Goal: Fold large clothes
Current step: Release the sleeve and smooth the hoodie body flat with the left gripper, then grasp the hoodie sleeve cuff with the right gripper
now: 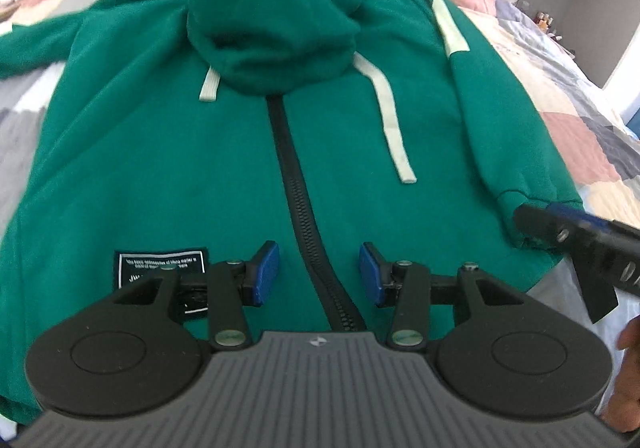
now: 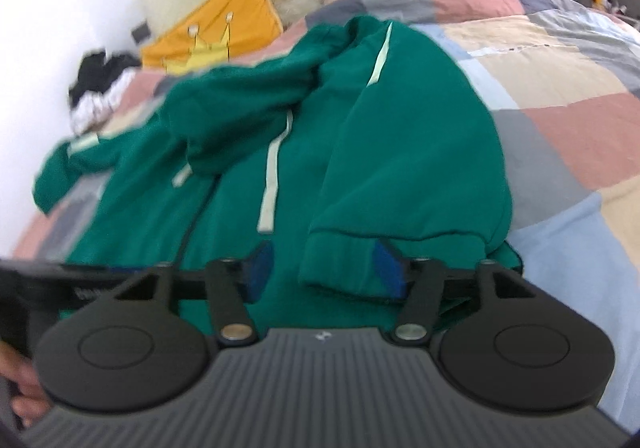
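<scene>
1. Nearest the lens in the left wrist view, the left gripper point(image 1: 319, 274) with its blue rubber pads is being held spread over the black zipper point(image 1: 298, 188) near the hem of the green fleece zip-up hoodie point(image 1: 160, 136); nothing is being pinched, and whether the pads are touching the cloth cannot be told.
2. The hoodie is being kept front-up and flat on the patchwork quilt point(image 1: 580, 96) of pink, grey and cream squares, probably so that its halves can be folded evenly about the zipper.
3. The hood point(image 1: 272, 28) is being laid forward over the chest, with two pale drawcords point(image 1: 390, 120) trailing below it.
4. The far sleeve point(image 1: 504, 128) is being laid inward along the body, judged to be the first fold of the task.
5. At that sleeve's cuff, the right gripper point(image 1: 568, 232) is being seen only partly from this side.
6. The right wrist view is showing what the left cannot: the right gripper point(image 2: 324, 272) is being held spread about the ribbed cuff point(image 2: 340, 264), which lies slack between the pads and is judged released rather than gripped.
7. That view is also showing the other sleeve point(image 2: 80, 156) spread out to the side, not yet folded, and an orange cushion point(image 2: 224, 28) with a yellow crown at the bedhead.
8. The black rectangular label point(image 1: 160, 268) beside the left pad is being shown clearly by the left view only.
</scene>
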A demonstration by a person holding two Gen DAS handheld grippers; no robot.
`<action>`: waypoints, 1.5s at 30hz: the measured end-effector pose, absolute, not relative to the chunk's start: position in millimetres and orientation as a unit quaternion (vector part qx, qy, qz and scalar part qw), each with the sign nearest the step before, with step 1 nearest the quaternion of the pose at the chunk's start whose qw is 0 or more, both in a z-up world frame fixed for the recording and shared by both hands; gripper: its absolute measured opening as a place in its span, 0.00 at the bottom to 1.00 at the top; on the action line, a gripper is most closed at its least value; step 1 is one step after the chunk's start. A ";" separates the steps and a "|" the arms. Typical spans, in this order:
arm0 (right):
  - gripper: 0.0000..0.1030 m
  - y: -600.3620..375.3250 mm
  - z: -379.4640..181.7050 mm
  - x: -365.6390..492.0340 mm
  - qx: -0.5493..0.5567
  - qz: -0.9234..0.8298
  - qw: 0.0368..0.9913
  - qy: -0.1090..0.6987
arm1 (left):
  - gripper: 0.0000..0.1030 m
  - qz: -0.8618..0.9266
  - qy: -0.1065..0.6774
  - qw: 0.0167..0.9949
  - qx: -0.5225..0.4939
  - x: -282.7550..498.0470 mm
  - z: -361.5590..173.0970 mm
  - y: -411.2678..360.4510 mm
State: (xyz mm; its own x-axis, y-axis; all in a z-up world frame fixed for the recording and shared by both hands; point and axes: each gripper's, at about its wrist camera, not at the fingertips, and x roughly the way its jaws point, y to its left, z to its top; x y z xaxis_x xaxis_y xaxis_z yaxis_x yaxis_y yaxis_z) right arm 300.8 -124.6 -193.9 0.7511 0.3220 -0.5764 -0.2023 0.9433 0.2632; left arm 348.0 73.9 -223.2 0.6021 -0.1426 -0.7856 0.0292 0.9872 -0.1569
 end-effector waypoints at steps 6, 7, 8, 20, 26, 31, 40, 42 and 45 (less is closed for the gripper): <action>0.62 -103.6 -210.4 304.7 0.010 0.126 0.935 0.331 | 0.49 -0.044 0.448 0.891 -0.065 349.8 -227.9 70.2; 0.62 -99.0 -213.3 303.9 -0.009 0.124 0.936 0.330 | 0.49 -0.044 0.447 0.891 -0.066 349.6 -228.1 70.6; 0.63 -94.2 -216.4 303.0 -0.028 0.121 0.936 0.329 | 0.49 -0.044 0.447 0.891 -0.068 349.4 -228.2 71.0; 0.14 -114.9 -197.1 292.5 0.012 0.064 0.950 0.304 | 0.50 -0.044 0.443 0.892 -0.079 345.6 -225.4 73.2; 0.13 -151.6 -141.1 306.3 0.045 0.024 0.968 0.246 | 0.50 -0.043 0.437 0.893 -0.095 342.1 -220.3 77.4; 0.13 -205.2 -87.3 342.2 0.042 -0.024 0.977 0.210 | 0.50 -0.039 0.433 0.896 -0.095 342.9 -217.2 76.8; 0.13 -317.6 -9.8 444.1 -0.036 -0.121 0.978 0.165 | 0.50 -0.024 0.423 0.896 -0.134 361.5 -209.3 87.1; 0.13 -344.1 -5.4 470.8 -0.033 -0.149 0.975 0.159 | 0.50 -0.026 0.426 0.892 -0.153 369.1 -207.8 88.0; 0.12 -387.6 -13.1 514.8 -0.004 -0.193 0.967 0.165 | 0.50 -0.040 0.428 0.883 -0.190 381.9 -206.5 88.4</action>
